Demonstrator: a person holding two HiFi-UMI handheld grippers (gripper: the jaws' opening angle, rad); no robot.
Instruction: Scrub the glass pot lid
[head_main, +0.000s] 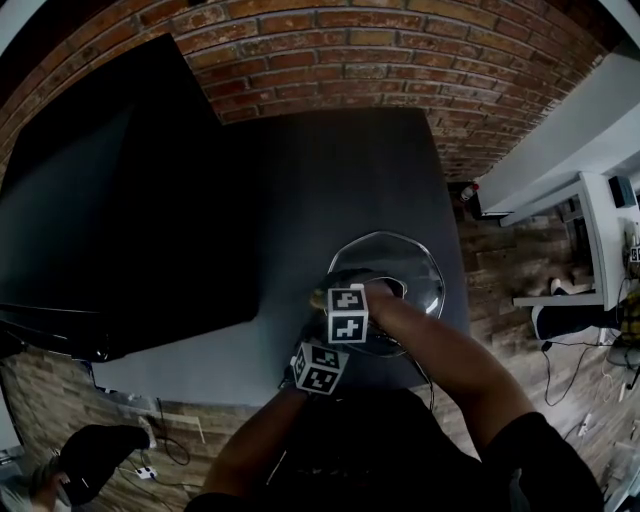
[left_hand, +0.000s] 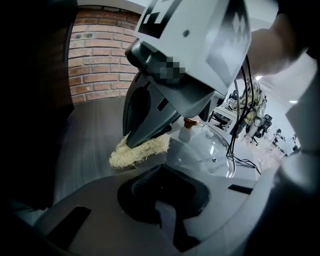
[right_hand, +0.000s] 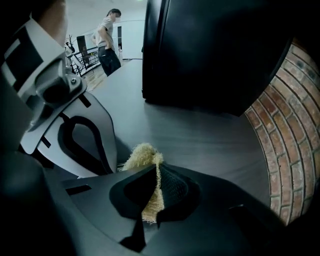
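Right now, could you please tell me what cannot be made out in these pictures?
Head view: marker cubes and forearms hide both tools' jaws and the near edge of the glass pot lid.
Left gripper view: the right tool covers the top of the loofah scrubber; whether it touches the lid is unclear.
Right gripper view: the tools' bodies block the lid entirely.

I count one lid (left_hand: 215, 150) with one knob (left_hand: 189, 122), and one scrubber (right_hand: 142, 155). There are two grippers, the left gripper (left_hand: 162, 197) and the right gripper (right_hand: 150, 195), and two marker cubes (head_main: 347, 314), one apiece. One table (head_main: 330, 170), one black box (head_main: 110, 190), one person (right_hand: 107, 42) further off.
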